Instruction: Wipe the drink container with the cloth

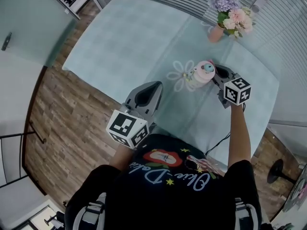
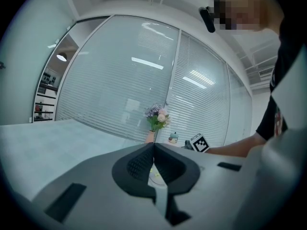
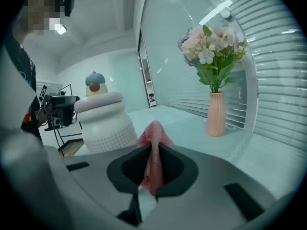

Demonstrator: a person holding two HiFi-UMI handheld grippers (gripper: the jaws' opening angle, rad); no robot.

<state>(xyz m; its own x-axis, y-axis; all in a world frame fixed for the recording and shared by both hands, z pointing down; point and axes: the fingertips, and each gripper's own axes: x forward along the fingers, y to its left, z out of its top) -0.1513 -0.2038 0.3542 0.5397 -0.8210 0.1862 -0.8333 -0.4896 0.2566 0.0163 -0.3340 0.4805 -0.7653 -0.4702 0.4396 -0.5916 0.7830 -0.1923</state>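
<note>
The right gripper [image 3: 152, 150] has its claw clamped on a fold of pink cloth [image 3: 154, 137], which bunches up past the tips. At 10 o'clock from the cloth, just beside it, stands the drink container [image 3: 104, 123]: a white, ribbed-bodied bottle with a rounded lid topped by a small teal-capped figure. The lid is on, so I cannot tell what it holds.

In the head view the drink container [image 1: 203, 74] sits on the table [image 1: 129, 37] at about 1 o'clock from the frame's centre, with the right gripper [image 1: 217, 71] right at its 3 o'clock side. Farther out at 1 o'clock, a slim peach vase [image 1: 216, 33] holds a bouquet of pink, white and lilac flowers [image 1: 231, 11].

The left gripper [image 1: 152, 88] hangs above the table's near edge, at 8 o'clock from the container and well apart from it. In its own view the left gripper's [image 2: 154, 146] claw is pressed together on nothing.
</note>
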